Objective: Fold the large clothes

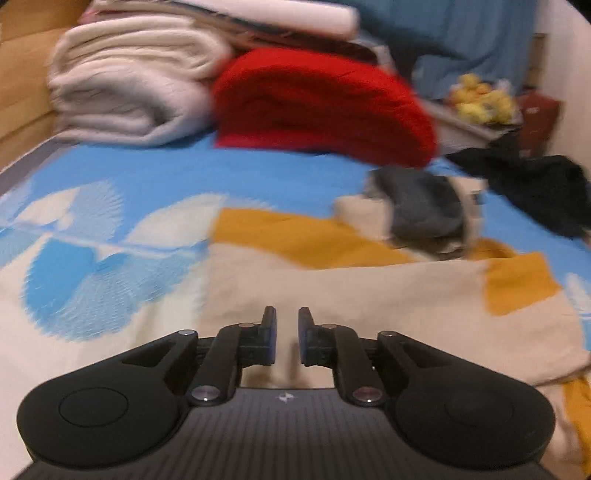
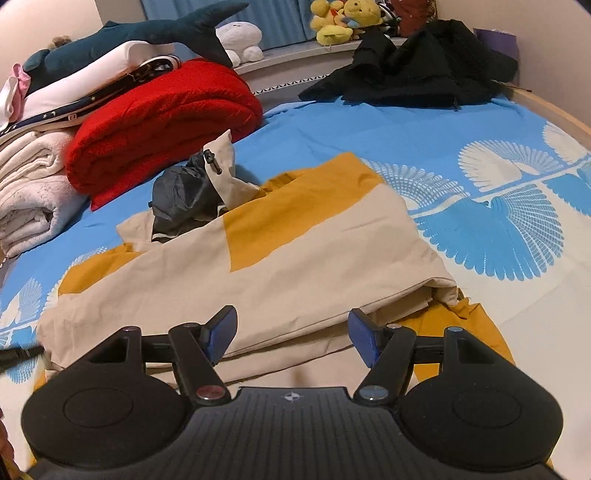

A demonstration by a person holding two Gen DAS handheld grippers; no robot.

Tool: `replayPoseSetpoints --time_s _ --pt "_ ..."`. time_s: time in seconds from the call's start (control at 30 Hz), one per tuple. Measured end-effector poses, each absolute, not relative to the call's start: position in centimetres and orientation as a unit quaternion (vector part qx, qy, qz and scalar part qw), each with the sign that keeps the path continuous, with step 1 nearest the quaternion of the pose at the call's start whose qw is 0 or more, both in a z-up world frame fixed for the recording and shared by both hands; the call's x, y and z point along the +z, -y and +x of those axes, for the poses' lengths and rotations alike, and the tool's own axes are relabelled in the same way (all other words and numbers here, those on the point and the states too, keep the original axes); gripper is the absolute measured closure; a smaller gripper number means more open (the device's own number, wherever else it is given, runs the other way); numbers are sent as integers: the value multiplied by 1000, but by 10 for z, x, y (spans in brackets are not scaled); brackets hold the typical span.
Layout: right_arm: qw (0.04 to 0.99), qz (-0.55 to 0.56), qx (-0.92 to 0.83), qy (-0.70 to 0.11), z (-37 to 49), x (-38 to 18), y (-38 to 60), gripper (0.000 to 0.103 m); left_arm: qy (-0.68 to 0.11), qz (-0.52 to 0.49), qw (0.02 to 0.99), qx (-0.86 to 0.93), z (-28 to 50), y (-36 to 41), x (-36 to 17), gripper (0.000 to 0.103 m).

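Note:
A large beige and mustard-yellow jacket (image 2: 295,240) lies partly folded on the blue patterned bed, its grey-lined hood (image 2: 188,195) at the far end. It also shows in the left wrist view (image 1: 369,284), with the hood (image 1: 424,210) at the right. My left gripper (image 1: 287,334) hovers over the beige cloth, jaws a narrow gap apart, holding nothing. My right gripper (image 2: 293,332) is wide open just above the jacket's near folded edge, empty.
A folded red blanket (image 2: 166,110) and cream blankets (image 2: 33,188) are stacked at the bed's far left. A black garment (image 2: 417,70) lies at the far right. Plush toys (image 2: 343,18) and a shark plush (image 2: 147,33) sit behind. The bed sheet (image 2: 498,229) extends right.

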State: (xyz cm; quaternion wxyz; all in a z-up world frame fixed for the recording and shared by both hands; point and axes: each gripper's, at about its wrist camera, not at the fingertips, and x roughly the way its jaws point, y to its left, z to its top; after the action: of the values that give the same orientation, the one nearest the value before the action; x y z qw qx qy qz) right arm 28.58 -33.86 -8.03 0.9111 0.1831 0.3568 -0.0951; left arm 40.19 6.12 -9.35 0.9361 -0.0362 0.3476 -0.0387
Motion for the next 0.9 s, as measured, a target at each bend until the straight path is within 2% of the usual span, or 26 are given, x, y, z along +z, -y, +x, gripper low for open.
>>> replayPoseSetpoints --time_s 0.07,0.13,0.17,0.33,0.43,0.5,0.57,0.7,0.83,0.9 --pt "912 182 -94 -355 286 -79 338 35 -380 -29 923 -54 408 -53 -115 75" --pt "911 184 -93 -356 286 -78 338 35 -455 -19 889 -36 418 -52 -145 76" --pt "911 186 -93 -356 285 -78 339 35 -459 -25 887 -35 417 -54 -147 76" --pt "913 192 -98 -346 280 -70 351 35 -373 -35 925 -60 406 -51 -93 74" --pt "915 195 -113 -335 275 -64 365 35 -351 -54 932 -71 398 -47 -66 73" --pt "915 197 -125 -329 270 -60 376 35 -343 -47 935 -77 394 -42 -47 65" --pt "916 200 -137 -320 266 -56 386 35 -332 -33 939 -78 398 -31 -29 49" --pt "919 192 -161 -305 255 -52 404 35 -319 -19 945 -76 434 -11 -8 48" --pt "918 201 -166 -297 246 -54 416 35 -318 12 944 -84 518 15 -4 48" --pt "924 198 -165 -283 243 -53 418 35 -328 16 940 -94 563 26 -9 52"
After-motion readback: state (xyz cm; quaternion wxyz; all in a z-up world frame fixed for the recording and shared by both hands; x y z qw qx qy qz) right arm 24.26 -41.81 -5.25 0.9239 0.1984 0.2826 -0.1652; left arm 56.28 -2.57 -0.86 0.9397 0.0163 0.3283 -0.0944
